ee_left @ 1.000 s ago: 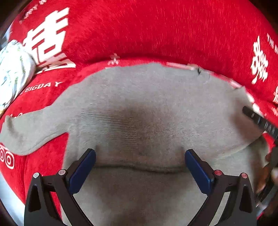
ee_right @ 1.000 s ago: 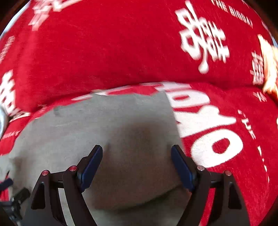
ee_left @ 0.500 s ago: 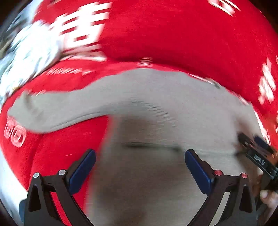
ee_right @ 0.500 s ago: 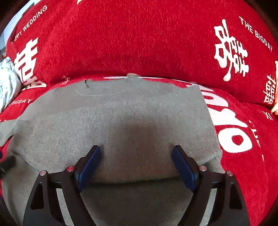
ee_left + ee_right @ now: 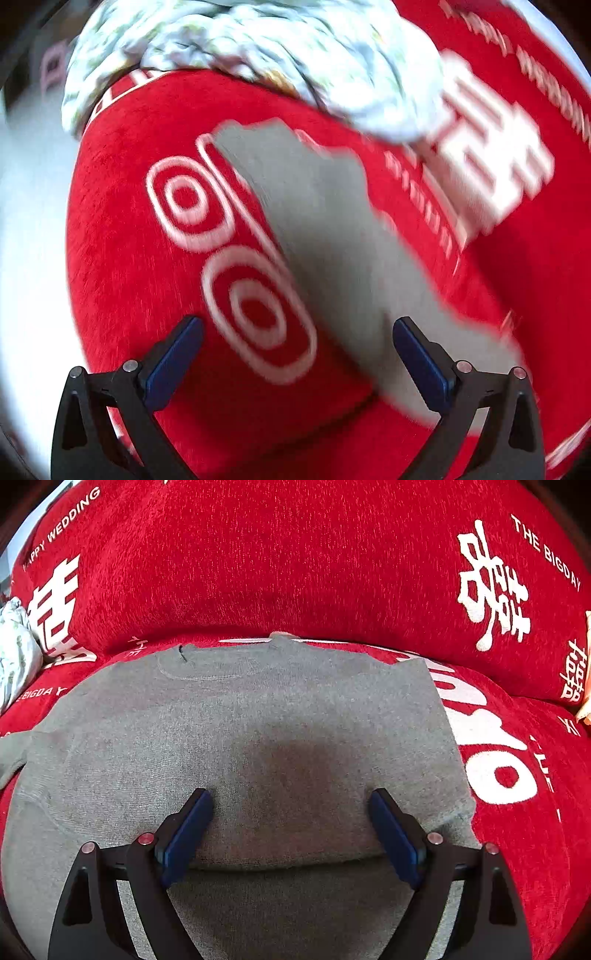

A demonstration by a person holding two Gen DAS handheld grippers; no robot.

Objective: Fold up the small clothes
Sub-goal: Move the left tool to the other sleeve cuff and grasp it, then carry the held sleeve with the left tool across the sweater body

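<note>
Grey sweater spread on the red sofa cover, left sleeve next for folding

The grey knit sweater (image 5: 258,746) lies flat on the red sofa cover (image 5: 295,554), its right side already folded to a straight edge at 3 o'clock. The right gripper (image 5: 291,830) hangs released over the hem, holding nothing. The left gripper (image 5: 297,360) is also spread wide and empty, aimed at the outstretched sleeve (image 5: 317,221) running toward 12 o'clock, near a crumpled floral cloth (image 5: 258,48). Likely next: pinch the cuff and carry the sleeve across the body.
</note>
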